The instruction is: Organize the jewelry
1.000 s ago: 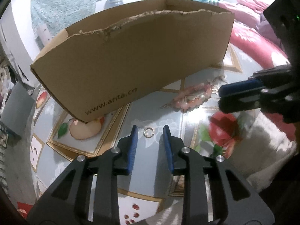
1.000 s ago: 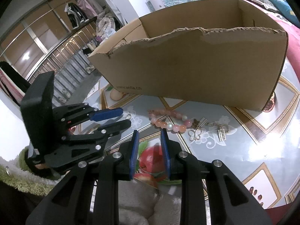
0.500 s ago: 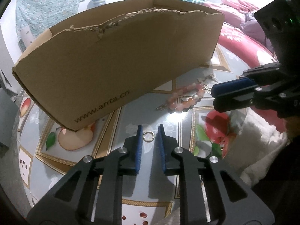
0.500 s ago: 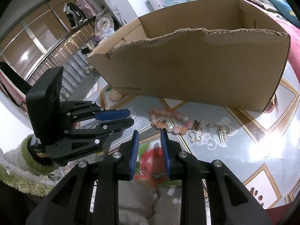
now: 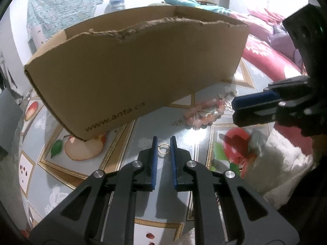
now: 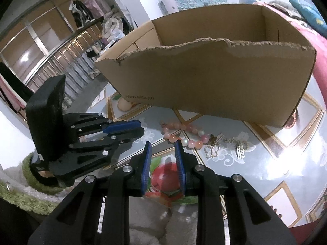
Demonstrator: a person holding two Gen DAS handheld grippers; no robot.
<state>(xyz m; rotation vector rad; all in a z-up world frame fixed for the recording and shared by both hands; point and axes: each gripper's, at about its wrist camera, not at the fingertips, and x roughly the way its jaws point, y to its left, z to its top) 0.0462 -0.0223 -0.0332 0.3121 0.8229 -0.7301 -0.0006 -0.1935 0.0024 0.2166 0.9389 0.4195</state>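
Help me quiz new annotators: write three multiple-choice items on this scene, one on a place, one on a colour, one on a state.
1. Where is the ring? A in the cardboard box; B between the left tool's pads; C on the floor.
2. The bracelet's beads are mostly: A pink; B green; C black.
3. The right tool is: A gripping a necklace; B out of view; C open and empty.

Key: B, the ring sits at the pads' tips; A, pink beads show in both views; C, its pads stand apart with nothing between them.
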